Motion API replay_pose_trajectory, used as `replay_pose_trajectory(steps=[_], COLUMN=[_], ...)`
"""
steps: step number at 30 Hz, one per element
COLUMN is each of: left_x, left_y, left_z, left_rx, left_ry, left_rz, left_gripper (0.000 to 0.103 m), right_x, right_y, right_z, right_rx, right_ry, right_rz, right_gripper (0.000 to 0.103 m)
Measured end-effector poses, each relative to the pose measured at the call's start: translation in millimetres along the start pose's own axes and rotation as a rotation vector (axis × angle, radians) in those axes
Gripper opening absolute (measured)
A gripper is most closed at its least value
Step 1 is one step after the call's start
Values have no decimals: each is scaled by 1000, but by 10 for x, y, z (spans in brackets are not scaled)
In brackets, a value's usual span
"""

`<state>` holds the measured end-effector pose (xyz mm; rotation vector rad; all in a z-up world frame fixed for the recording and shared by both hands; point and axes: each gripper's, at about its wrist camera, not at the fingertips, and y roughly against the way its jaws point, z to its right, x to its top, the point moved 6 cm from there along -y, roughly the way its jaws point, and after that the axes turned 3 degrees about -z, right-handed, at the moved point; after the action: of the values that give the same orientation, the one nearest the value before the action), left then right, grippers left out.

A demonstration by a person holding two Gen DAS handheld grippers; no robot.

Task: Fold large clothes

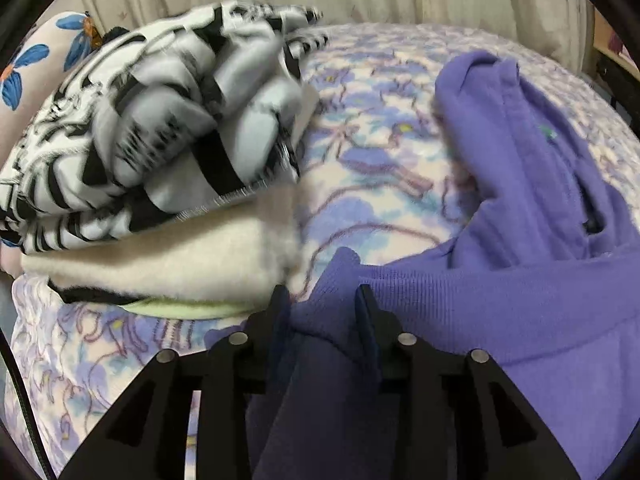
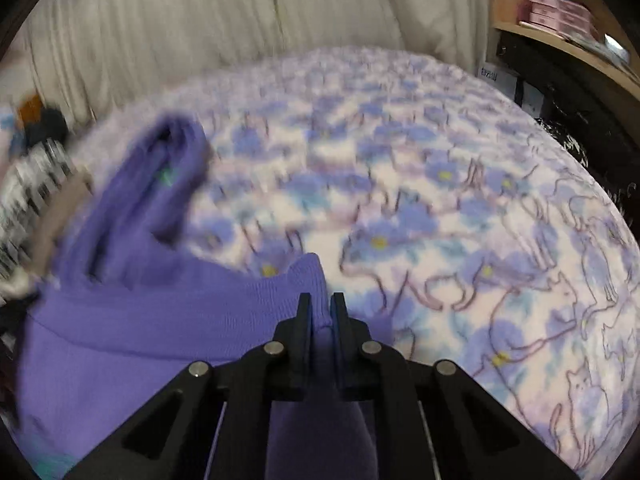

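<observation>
A purple sweater [image 1: 520, 208] lies bunched on a bed with a blue floral blanket [image 1: 372, 168]. My left gripper [image 1: 322, 296] is shut on a corner of its ribbed hem, with cloth bulging between the fingers. In the right wrist view the purple sweater [image 2: 132, 312] stretches off to the left, its collar end folded up at the far left. My right gripper [image 2: 321, 304] is shut tight on the other hem corner, and cloth hangs down behind the fingers. Both views are blurred by motion.
A stack of folded blankets, black-and-white patterned [image 1: 160, 132] on cream [image 1: 180, 268], sits left of the sweater. A floral pillow [image 1: 24, 76] lies behind it. A cream curtain [image 2: 200, 28] backs the bed. A wooden shelf with pink boxes [image 2: 560, 12] stands at the right.
</observation>
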<state>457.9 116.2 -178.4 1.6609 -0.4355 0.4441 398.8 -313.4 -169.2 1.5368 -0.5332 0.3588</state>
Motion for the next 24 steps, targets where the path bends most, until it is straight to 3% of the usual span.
replay_pose_trajectory(steps=[1,5,9,12,17,20,24], left_x=[8,3,-121,-358,-916,-1290,-1501], left_y=[-1,148,570,941,1217,1179,1135], left_z=[-13,-46,-71,-26,304,407,205], left_rx=[14,-3,-48,-119,-212,-171,-163], left_ry=[4,13,29,57,14,-42,-1], left_rz=[0,5,76,101,63,44,51], left_gripper=[42,42,42,42,42,42,49], right_x=[0,64,-8,-301,-998,-1324,-1478], right_y=[-24,258,712,1001,1122,1051,1010], right_z=[7,53,-196,-640,-1430,-1562,-1140], right_rx=[3,20,83,213,345,315,270], right_ry=[-18,-107,-76,-7,151,213,168], right_rz=[-6,24,89,81,13,-11,-4], right_gripper=[9,15,15,16,16,16,12])
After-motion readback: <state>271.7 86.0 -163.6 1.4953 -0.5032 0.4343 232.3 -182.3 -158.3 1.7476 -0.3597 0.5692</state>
